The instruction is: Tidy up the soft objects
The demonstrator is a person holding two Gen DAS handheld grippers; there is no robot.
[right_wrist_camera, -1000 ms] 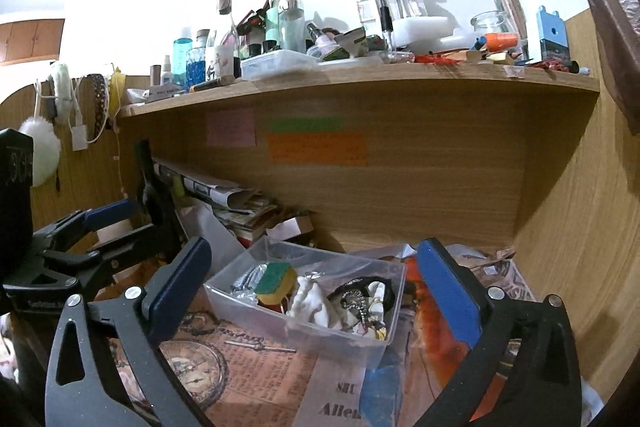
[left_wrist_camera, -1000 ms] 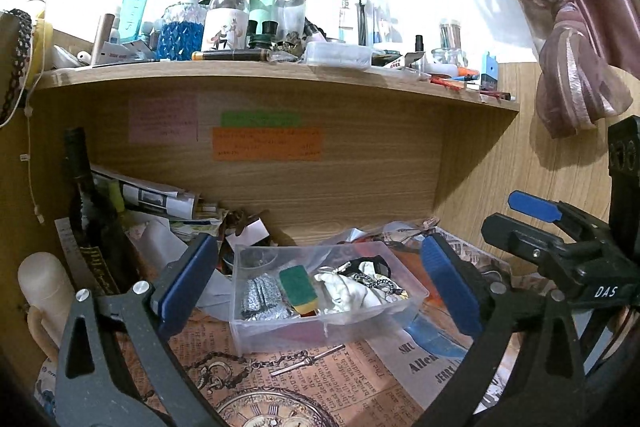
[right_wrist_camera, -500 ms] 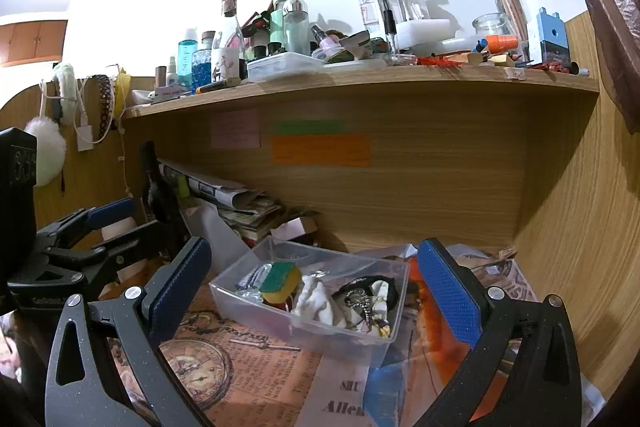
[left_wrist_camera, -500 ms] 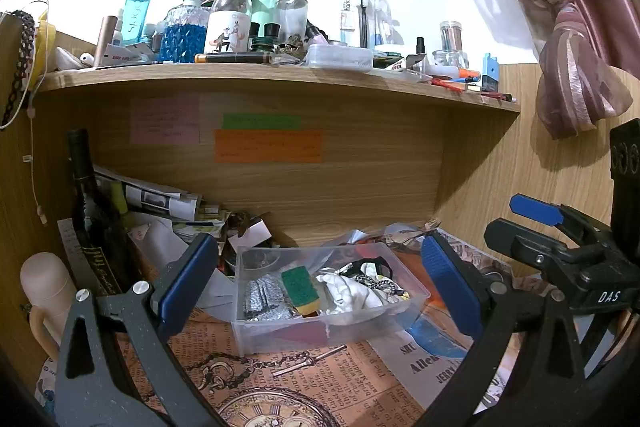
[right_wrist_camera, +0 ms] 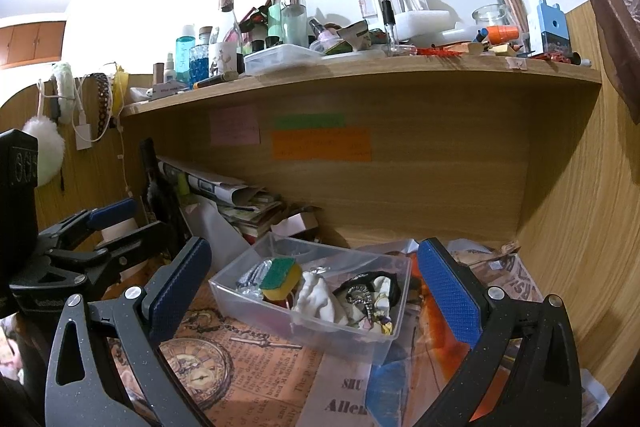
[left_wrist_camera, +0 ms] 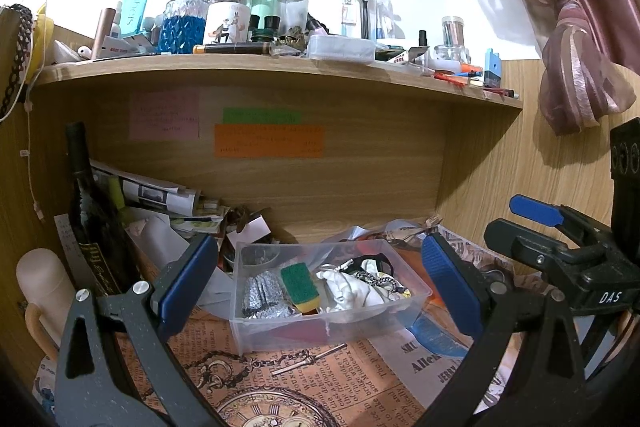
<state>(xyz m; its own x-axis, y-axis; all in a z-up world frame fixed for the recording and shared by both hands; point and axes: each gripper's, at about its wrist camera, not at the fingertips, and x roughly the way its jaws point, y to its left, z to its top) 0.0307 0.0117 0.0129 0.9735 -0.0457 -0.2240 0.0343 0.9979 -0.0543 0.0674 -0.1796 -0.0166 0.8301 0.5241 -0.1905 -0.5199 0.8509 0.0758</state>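
Observation:
A clear plastic bin (left_wrist_camera: 304, 331) stands on the desk under the shelf. It holds a green and yellow sponge (left_wrist_camera: 299, 283), a white cloth (left_wrist_camera: 352, 293), a silvery crumpled piece (left_wrist_camera: 262, 297) and a dark chained item (left_wrist_camera: 372, 267). The bin also shows in the right wrist view (right_wrist_camera: 256, 301), with the sponge (right_wrist_camera: 280, 273) and the cloth (right_wrist_camera: 320, 299) inside. My left gripper (left_wrist_camera: 320, 287) is open and empty, in front of the bin. My right gripper (right_wrist_camera: 316, 291) is open and empty, also in front of it.
A patterned paper mat (left_wrist_camera: 288, 379) covers the desk. A dark wine bottle (left_wrist_camera: 90, 223) and a paper pile (left_wrist_camera: 160, 199) stand at the left. A shelf (left_wrist_camera: 280, 67) crowded with bottles hangs overhead. Wooden walls close the back and the right side (right_wrist_camera: 568, 227).
Both grippers have drawn back and tilted up slightly, so the bin sits a little lower in both views. Both stay open and empty.

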